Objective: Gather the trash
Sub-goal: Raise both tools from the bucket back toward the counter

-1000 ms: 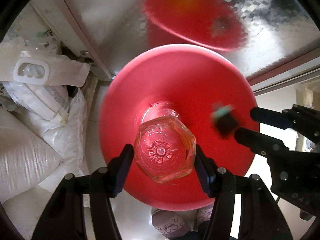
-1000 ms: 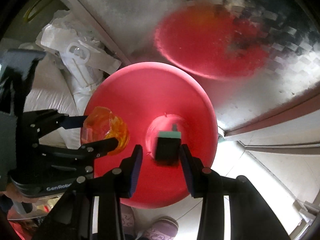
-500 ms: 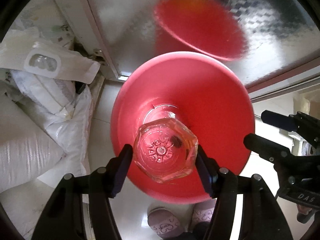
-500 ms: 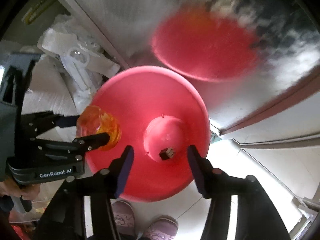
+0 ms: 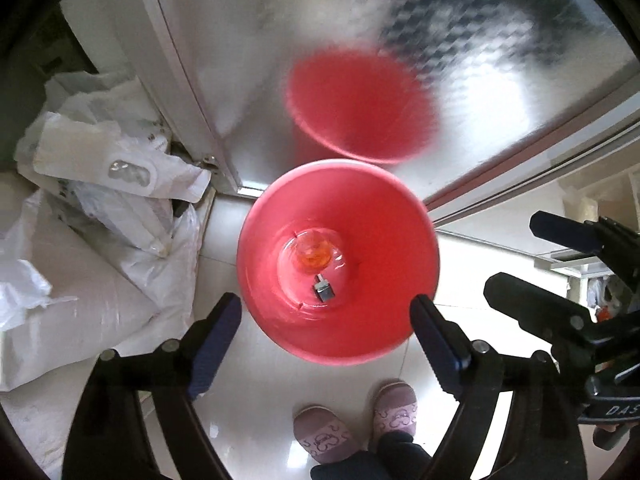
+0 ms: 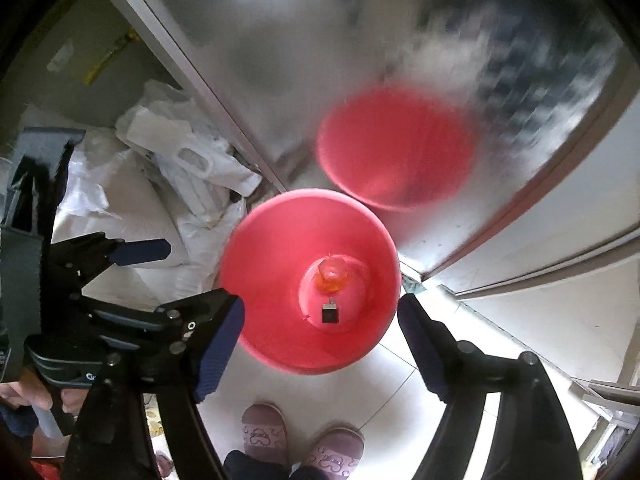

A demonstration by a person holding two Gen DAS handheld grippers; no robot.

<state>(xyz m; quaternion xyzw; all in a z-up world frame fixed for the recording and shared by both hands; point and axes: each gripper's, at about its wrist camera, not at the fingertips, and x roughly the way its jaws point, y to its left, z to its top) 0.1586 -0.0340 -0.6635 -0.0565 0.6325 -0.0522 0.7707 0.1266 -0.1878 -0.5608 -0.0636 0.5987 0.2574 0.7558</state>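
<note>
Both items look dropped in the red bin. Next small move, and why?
Probably lift both grippers clear and turn to look for more trash. The bottle and the small dark box lie at the bottom of the red bin; the left gripper and right gripper are opening with nothing between the fingers.

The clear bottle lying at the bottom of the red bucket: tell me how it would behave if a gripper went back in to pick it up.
The clear bottle looks like smooth, glossy plastic, so the pads might slip on it. It lies on its side on the bottom of the red bucket, so a nudge would probably roll it, perhaps into the small dark block beside it. The orange liquid inside probably adds some weight.
</note>
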